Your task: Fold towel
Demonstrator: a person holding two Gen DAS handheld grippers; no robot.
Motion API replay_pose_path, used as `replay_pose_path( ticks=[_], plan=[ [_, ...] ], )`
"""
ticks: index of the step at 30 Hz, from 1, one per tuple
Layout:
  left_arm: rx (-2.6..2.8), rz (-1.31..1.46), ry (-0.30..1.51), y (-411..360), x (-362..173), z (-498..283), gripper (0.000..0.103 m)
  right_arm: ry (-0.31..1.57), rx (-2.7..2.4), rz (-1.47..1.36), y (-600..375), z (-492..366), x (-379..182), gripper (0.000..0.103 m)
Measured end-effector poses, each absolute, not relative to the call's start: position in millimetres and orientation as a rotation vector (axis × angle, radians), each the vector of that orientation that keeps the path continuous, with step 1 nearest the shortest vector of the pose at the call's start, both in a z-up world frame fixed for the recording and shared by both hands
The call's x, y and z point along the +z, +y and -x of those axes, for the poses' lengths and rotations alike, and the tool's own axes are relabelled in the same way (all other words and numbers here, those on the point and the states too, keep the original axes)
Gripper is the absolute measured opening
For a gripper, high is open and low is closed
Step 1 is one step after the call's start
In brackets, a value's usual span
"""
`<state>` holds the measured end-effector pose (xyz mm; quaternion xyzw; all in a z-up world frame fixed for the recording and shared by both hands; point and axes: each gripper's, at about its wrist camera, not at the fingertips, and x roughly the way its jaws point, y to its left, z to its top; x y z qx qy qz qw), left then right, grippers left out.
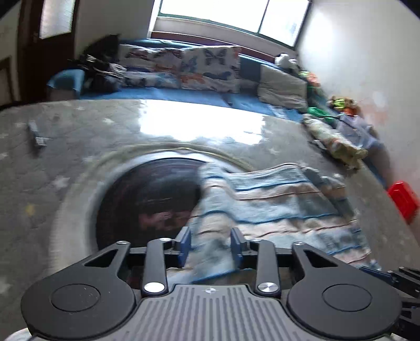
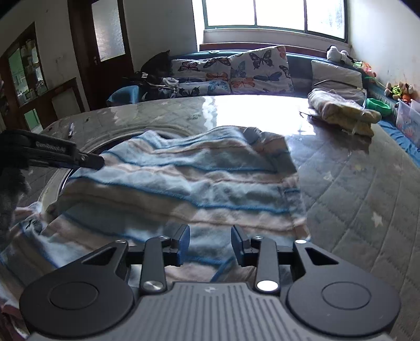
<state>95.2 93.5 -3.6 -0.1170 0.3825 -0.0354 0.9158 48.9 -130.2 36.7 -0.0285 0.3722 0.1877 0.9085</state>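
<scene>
Glossy grey table (image 2: pixel 354 183) by the window, and we've got one striped towel (image 2: pixel 183 178), left gripper (image 1: pixel 211 245) grasping its bunched edge, right gripper (image 2: pixel 210 242) released above it.

left gripper (image 1: pixel 210 245) — fingers astride towel (image 1: pixel 275 199) edge | table (image 1: pixel 78 147) — glossy

the left wrist view sits just behind the left claw (image 1: pixel 211 245), tilted downward across the bench (image 1: pixel 78 126), close over the striped towel (image 1: pixel 275 199), facing the window (image 1: pixel 231 13) and butterfly cushions (image 1: pixel 210 68). the right wrist view looks the same way from behind the right claw (image 2: pixel 211 242), further right. both share the towel, bench, cushions and window; the right view catches the left claw at its left edge.
</scene>
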Motion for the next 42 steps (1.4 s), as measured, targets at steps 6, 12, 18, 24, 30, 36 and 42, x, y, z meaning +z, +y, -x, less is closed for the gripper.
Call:
replay_pose_path(
  ticks=[6, 12, 18, 24, 30, 36, 42],
  plan=[
    [-0.191, 0.229, 0.773, 75.4, -12.6, -94.5, 0.023, 0.722, 0.383, 0.055, -131.0, -69.6, 56.2, 0.035],
    [-0.276, 0.203, 0.791, 62.4, -23.1, -90.1, 0.023, 0.694, 0.485, 0.026, -105.8, -87.9, 74.0, 0.035],
    [-0.337, 0.152, 0.803, 57.3, -30.2, -81.5, 0.025, 0.706, 0.608, 0.081, -55.8, -108.3, 66.8, 0.035],
    [-0.367, 0.127, 0.805, 66.9, -25.3, -74.6, 0.026, 0.787, 0.585, 0.116, -39.8, -134.6, 35.8, 0.034],
    [-0.295, 0.154, 0.755, 90.7, -8.0, -76.2, 0.027, 0.822, 0.529, 0.074, -62.9, -138.1, 19.6, 0.032],
    [-0.108, 0.152, 0.778, 99.9, -13.2, -117.5, 0.027, 0.807, 0.522, 0.115, -56.4, -135.8, 18.9, 0.033],
    [-0.131, 0.105, 0.805, 92.8, -28.2, -131.1, 0.027, 0.808, 0.534, 0.097, -58.6, -138.5, 19.0, 0.033]
  ],
)
